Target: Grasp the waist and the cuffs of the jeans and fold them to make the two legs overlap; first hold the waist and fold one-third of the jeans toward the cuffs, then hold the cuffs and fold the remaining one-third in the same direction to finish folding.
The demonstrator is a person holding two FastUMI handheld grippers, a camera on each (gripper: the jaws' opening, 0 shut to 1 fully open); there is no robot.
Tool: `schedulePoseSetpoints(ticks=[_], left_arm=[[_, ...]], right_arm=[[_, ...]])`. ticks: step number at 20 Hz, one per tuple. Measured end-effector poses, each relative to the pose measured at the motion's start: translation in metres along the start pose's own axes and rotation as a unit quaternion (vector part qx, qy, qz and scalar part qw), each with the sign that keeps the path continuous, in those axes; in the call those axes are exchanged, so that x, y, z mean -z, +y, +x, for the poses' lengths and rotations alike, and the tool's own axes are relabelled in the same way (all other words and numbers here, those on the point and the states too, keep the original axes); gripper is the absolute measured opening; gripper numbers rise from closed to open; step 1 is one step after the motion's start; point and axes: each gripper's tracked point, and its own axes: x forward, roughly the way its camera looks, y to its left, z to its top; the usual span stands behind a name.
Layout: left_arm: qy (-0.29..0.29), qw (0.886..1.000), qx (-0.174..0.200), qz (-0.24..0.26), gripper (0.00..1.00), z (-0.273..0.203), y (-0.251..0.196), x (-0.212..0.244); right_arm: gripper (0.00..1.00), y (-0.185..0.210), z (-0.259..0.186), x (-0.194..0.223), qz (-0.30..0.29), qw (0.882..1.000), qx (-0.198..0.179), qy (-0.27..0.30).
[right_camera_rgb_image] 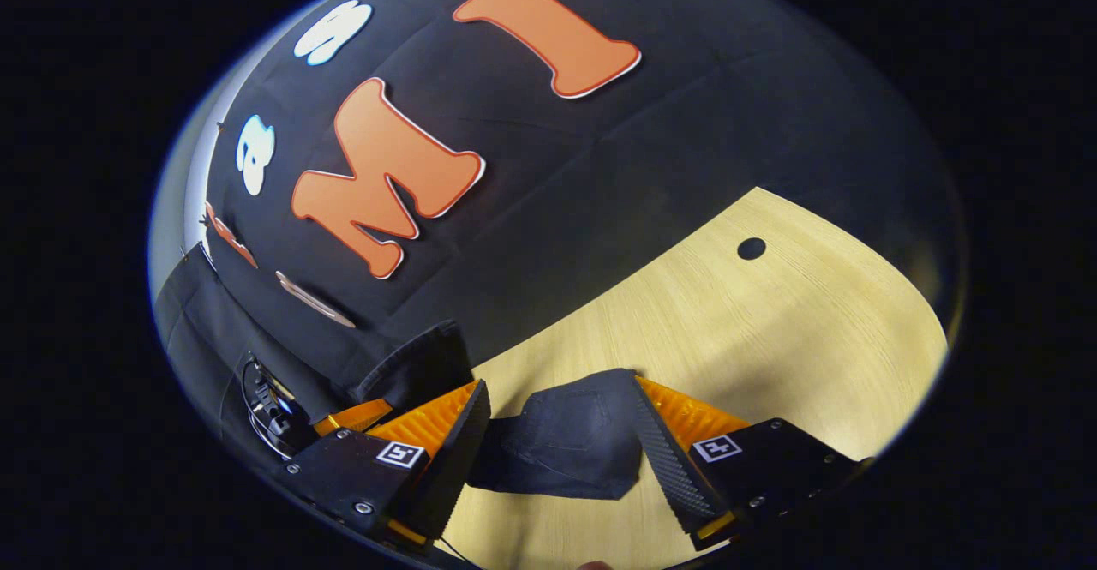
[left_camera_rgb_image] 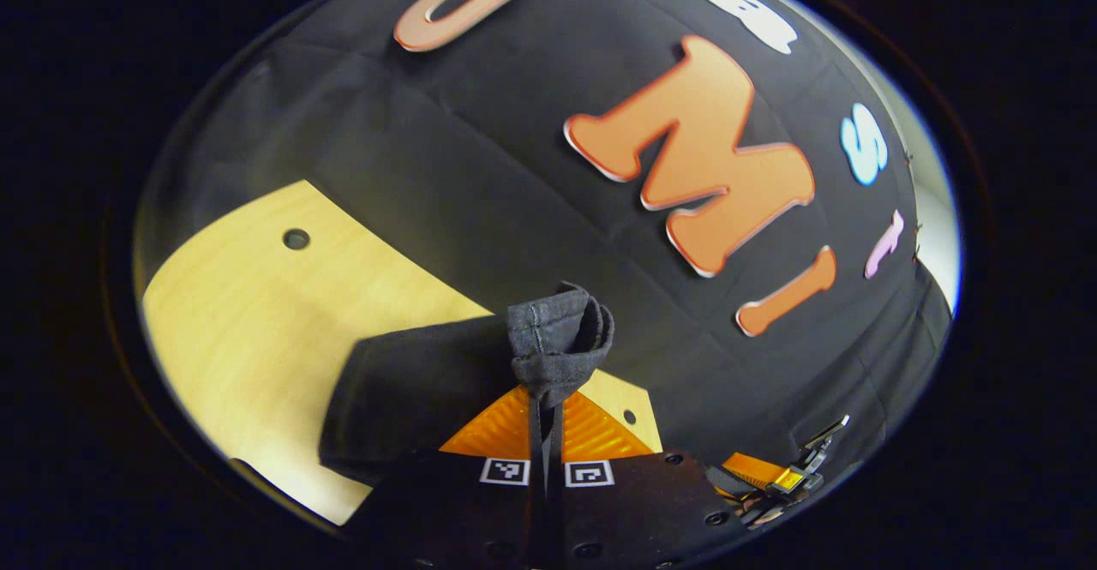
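In the left gripper view my left gripper [left_camera_rgb_image: 547, 403] is shut on a bunched edge of the dark jeans [left_camera_rgb_image: 555, 339], lifted above the table. The rest of the cloth [left_camera_rgb_image: 411, 390] trails down to the left onto the wood. My right gripper [right_camera_rgb_image: 559, 390] stands open low over the table, its two fingers [right_camera_rgb_image: 446, 433] wide apart. A flat part of the jeans [right_camera_rgb_image: 570, 441] lies between them on the wood. Farther left in the right gripper view, the left gripper [right_camera_rgb_image: 278, 411] holds up another part of the jeans [right_camera_rgb_image: 420, 364].
The light wooden table [left_camera_rgb_image: 257, 321] has a round hole [left_camera_rgb_image: 296, 238] near its far edge, with the booth's black cloth wall behind. The same table [right_camera_rgb_image: 771, 339] stretches to the right in the right gripper view. The right gripper [left_camera_rgb_image: 784, 476] shows at the lower right of the left gripper view.
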Motion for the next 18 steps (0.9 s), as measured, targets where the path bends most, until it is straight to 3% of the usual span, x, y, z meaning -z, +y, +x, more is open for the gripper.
schedulePoseSetpoints(ticks=[5,8,10,14,17,18], left_arm=[[0.097,0.994,-0.009,0.051,0.01,0.069,-0.030,0.099],[0.161,0.979,-0.046,0.120,0.01,0.084,-0.032,0.155],[0.174,0.970,-0.066,0.154,0.01,0.084,-0.028,0.178],[0.186,0.972,-0.075,0.125,0.01,0.088,-0.024,0.200],[0.191,0.975,-0.046,0.100,0.13,0.082,-0.029,0.200],[0.198,0.976,-0.027,0.083,0.42,0.074,-0.039,0.201]], right_arm=[[0.98,-0.033,-0.006,0.013,0.012,1.000,0.014,0.020],[0.98,-0.048,-0.008,0.022,0.002,0.999,0.027,0.033],[0.98,-0.054,-0.012,0.024,-0.004,0.999,0.033,0.039],[0.98,-0.064,-0.019,0.028,-0.015,0.998,0.041,0.049],[0.98,-0.063,-0.023,0.032,-0.026,0.997,0.041,0.055],[0.98,-0.062,-0.024,0.034,-0.028,0.997,0.041,0.058]])
